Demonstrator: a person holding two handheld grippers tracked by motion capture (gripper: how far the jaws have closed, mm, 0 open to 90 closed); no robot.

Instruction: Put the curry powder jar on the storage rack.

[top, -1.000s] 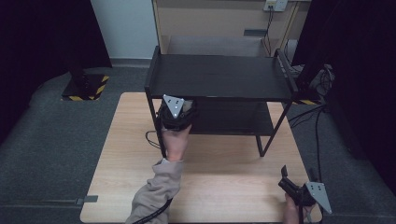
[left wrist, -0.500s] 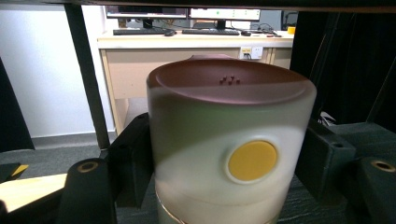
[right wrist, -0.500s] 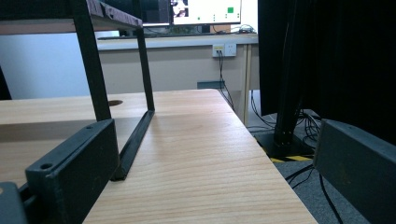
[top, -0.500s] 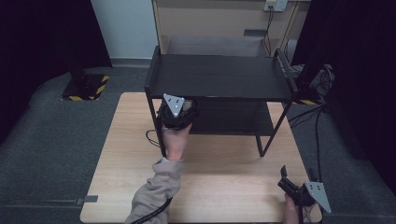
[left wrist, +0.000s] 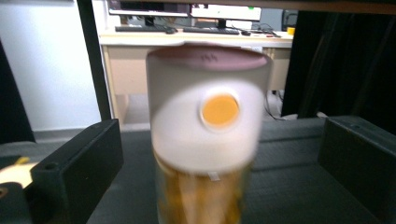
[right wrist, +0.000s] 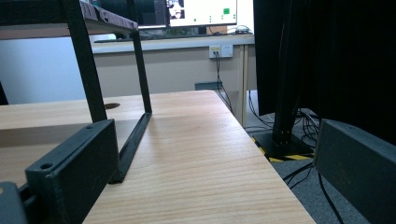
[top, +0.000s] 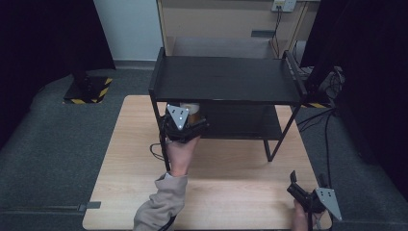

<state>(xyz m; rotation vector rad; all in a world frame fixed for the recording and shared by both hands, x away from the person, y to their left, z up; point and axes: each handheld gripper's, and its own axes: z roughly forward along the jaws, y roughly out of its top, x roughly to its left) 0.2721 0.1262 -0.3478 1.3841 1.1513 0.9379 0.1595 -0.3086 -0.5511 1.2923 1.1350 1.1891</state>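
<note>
Your left gripper (top: 188,115) reaches under the black shelf (top: 226,79), jaws spread wide either side of the white-lidded jar (left wrist: 208,135) standing, it seems, on the lower tier, so next close on it, while your right gripper (top: 308,190) rests open and empty.

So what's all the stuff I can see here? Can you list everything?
Light wooden table: one, pale wood, middle of the grey carpet.
Black metal two-tier shelf rack: one, black, standing on the table's far half.
Clear jar with white lid and orange dot: one, yellowish contents, on the rack's lower tier between the left jaws, apart from both.
Left hand-held gripper: one, black, at the lower tier, open.
Right hand-held gripper: one, black, near the table's right corner, open.
Beige sleeve: one, on the left arm.
</note>
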